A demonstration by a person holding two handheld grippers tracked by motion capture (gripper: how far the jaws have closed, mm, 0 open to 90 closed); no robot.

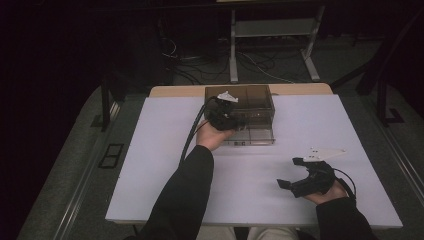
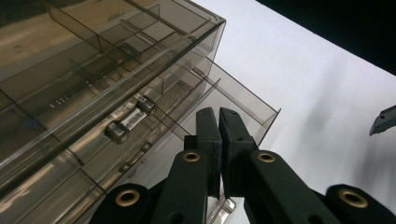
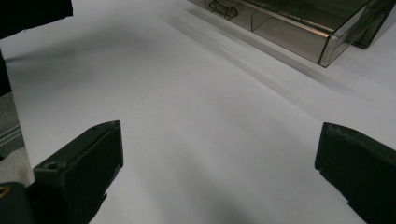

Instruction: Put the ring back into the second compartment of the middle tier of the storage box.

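since the smoky clear drawer box (image 1: 250, 107) sits loose at the upper middle of the frame, its lower drawer (image 2: 233, 100) partly pulled out, a careless shove could slide the whole box across the smooth surface or skew the drawer. the left gripper (image 2: 219, 116) rests at the drawer front, fingers pressed together on nothing i can see. the right gripper (image 1: 289, 172) idles lower right, fingers spread. the white table (image 1: 165, 165) is bare; beyond it, dark floor, cables and a metal stand.

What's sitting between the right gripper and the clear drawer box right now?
Nothing: in the high view only bare white table lies between the right gripper and the drawer box. The right gripper view shows the same bare stretch.
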